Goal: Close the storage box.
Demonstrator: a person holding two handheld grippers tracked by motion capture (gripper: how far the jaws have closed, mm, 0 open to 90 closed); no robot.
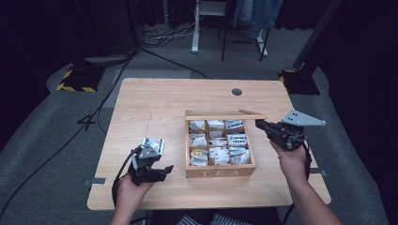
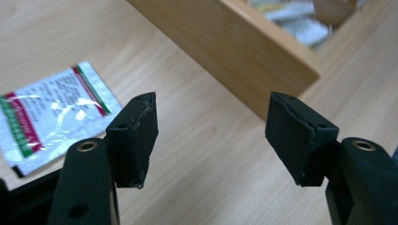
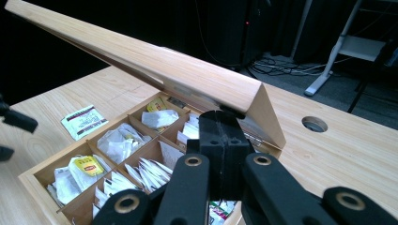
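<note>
- The right tool (image 1: pixel 259 124), jaws together, props the raised lid (image 3: pixel 155 61) of the wooden tea box (image 1: pixel 220 171) mid-counter (image 1: pixel 155 101).
- The left tool (image 1: pixel 165 169), jaws apart and empty, sits beside a tea sachet (image 2: pixel 47 115) lying left of the box.
- Likely next: lower over the sachet and pinch.

wooden tea box (image 1: pixel 220 172), lid (image 1: pixel 225 115) raised, sachet (image 2: pixel 47 112) beside
</note>
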